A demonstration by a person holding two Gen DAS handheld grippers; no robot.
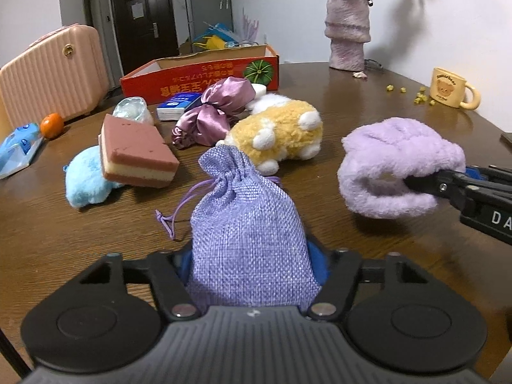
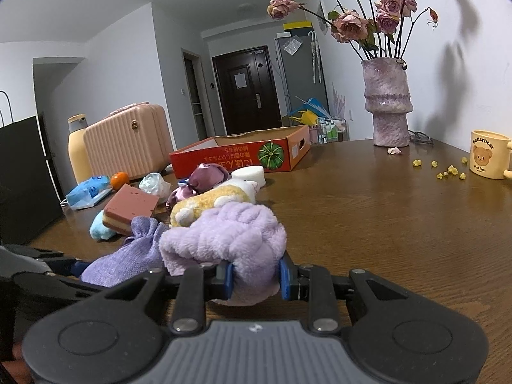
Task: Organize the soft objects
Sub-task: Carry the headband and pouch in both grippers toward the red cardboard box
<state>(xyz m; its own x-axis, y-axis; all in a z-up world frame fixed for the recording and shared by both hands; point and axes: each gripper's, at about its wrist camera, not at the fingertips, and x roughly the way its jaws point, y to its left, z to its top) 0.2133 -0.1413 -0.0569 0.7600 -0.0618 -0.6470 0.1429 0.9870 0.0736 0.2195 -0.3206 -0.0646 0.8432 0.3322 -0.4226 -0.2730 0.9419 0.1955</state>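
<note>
I have the lilac drawstring pouch (image 1: pixel 246 233) sitting between the fingers of my left gripper (image 1: pixel 252 265), its tied neck pointing away from me; the fingers look pressed against its sides and the pouch bulges above them. My right gripper (image 2: pixel 254 276) has its fingers clamped on the fluffy lavender cloth (image 2: pixel 230 236), which bunches up over the blue pads and hangs just above the wooden surface (image 2: pixel 368 224). In the left view that cloth (image 1: pixel 396 172) is off to the right of the pouch, apart from it. Beyond the pouch lies a yellow-and-white plush toy (image 1: pixel 281 134) on its side, with a purple satin scrunchie bundle (image 1: pixel 217 112) just behind it. To the left, a pink-and-cream sponge (image 1: pixel 137 153) leans on a light blue plush (image 1: pixel 86 182). Farther back stands an open red cardboard box (image 1: pixel 204 76), and a yellow bear mug (image 1: pixel 451 88) sits well apart on the right.
</note>
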